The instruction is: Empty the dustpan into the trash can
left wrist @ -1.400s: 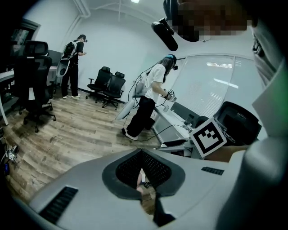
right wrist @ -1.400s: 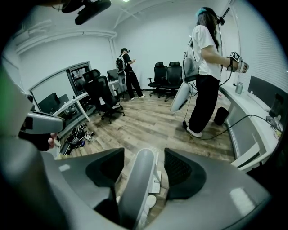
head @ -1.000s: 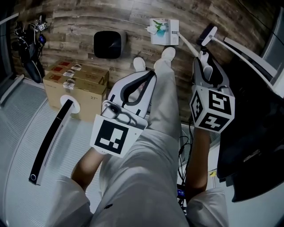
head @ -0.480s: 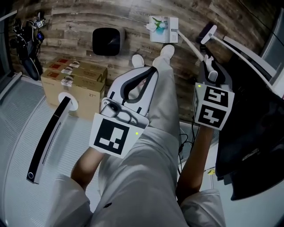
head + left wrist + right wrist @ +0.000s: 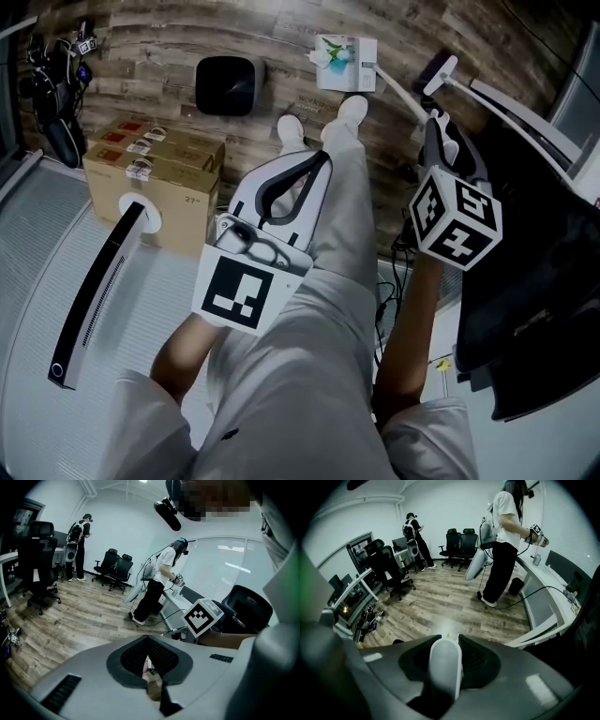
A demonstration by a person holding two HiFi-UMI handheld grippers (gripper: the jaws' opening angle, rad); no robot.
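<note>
Right claw (image 5: 439,129) had just been closing, now clamped on dustpan (image 5: 345,64) handle (image 5: 444,667). Dustpan sat on floor near trash can (image 5: 225,86). Left claw (image 5: 312,161) shut, empty. Prob. light, stiff plastic, front-heavy on long handle; grip firm, keep level.

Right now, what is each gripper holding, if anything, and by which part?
The right gripper has just closed on the dustpan by its long white handle, well away from the pan. The left gripper is shut and empty.
</note>
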